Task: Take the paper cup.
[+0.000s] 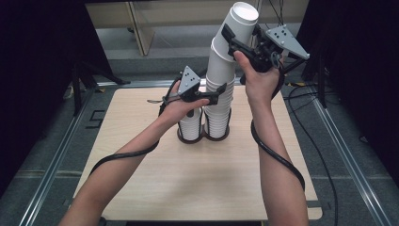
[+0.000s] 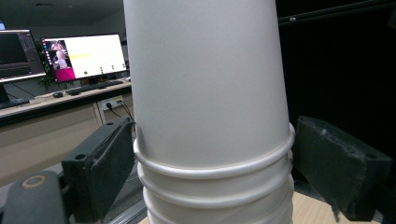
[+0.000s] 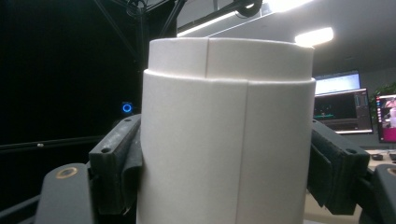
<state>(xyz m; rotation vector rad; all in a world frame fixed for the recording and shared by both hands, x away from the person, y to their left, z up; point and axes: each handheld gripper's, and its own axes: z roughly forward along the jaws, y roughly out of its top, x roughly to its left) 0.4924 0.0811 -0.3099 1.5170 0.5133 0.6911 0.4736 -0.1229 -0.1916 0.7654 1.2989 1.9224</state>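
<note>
The right gripper [image 1: 234, 41], held high above the far side of the table, is clamped on the top paper cups [image 1: 237, 23]: in the right gripper view both black jaws press flat against the white wall of the upside-down cups [image 3: 224, 140], one on each side. Two cup bottoms show there, one nested just over the other, each with a straight vertical seam.

The left gripper [image 1: 217, 93] sits lower, its jaws set around the tall stack of cups [image 1: 220, 101]. In the left gripper view the left jaw touches the rolled rims of the stack [image 2: 210, 116], while the right jaw stands just beside them with a thin gap; whether it truly grips cannot be told.

The cups are plain white paper, upside down, their rolled rims forming rings down the stack. The tall stack leans to the right near its top. It rises from a dark two-ring holder [image 1: 203, 136] in the middle of the light wooden table [image 1: 155, 188]. A short stack of cups [image 1: 190, 125] stands in the holder's other ring, just beside the tall one.
</note>
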